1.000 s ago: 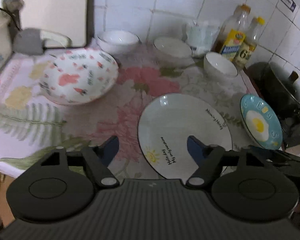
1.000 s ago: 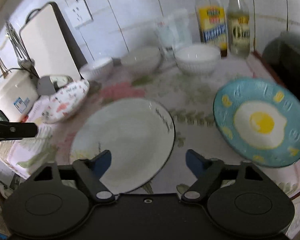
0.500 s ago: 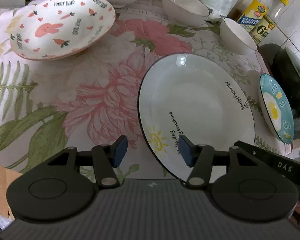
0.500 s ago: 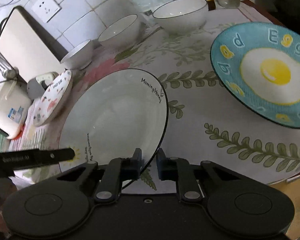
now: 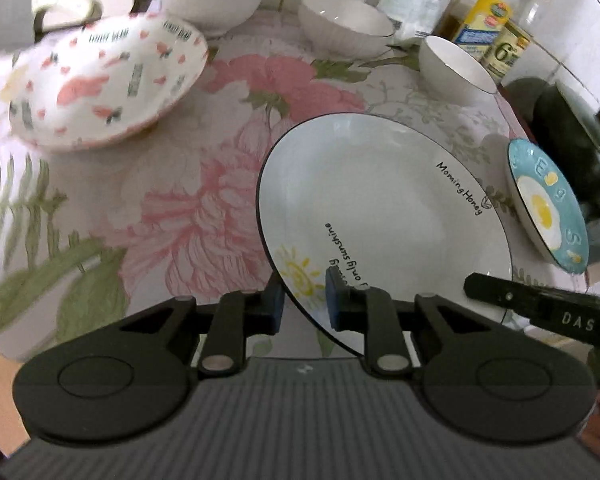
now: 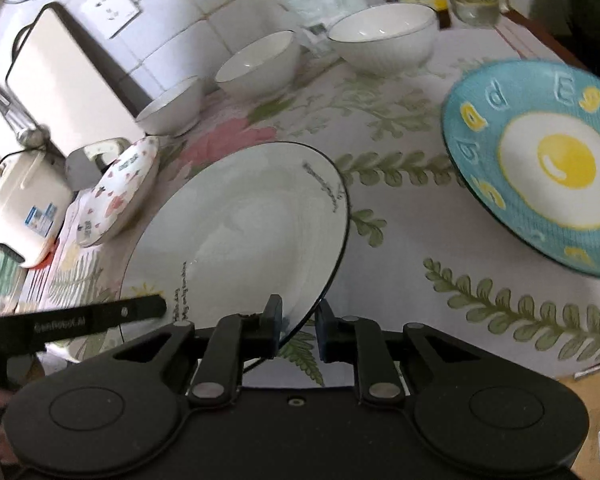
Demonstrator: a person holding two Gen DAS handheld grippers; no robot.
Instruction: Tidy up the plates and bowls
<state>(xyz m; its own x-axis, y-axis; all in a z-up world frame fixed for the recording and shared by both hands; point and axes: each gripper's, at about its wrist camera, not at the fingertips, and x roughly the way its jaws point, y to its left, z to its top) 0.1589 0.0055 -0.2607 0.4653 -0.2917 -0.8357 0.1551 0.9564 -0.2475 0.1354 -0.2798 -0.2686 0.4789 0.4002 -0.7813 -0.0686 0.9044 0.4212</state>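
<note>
Both grippers grasp the large white plate [image 5: 384, 200] by its near rim. The left gripper [image 5: 302, 304] has its fingers clenched on the rim at about 7 o'clock of the plate, by the sun drawing; the right gripper [image 6: 298, 330] pinches the rim at about 5 o'clock. The plate sits mid-desk [image 5: 172, 208] on the floral cloth. The bunny-print plate [image 5: 104, 80] lies at 10 o'clock, three white bowls [image 5: 346, 24] at 12, and the blue egg plate [image 6: 540, 164] at 3 o'clock.
</note>
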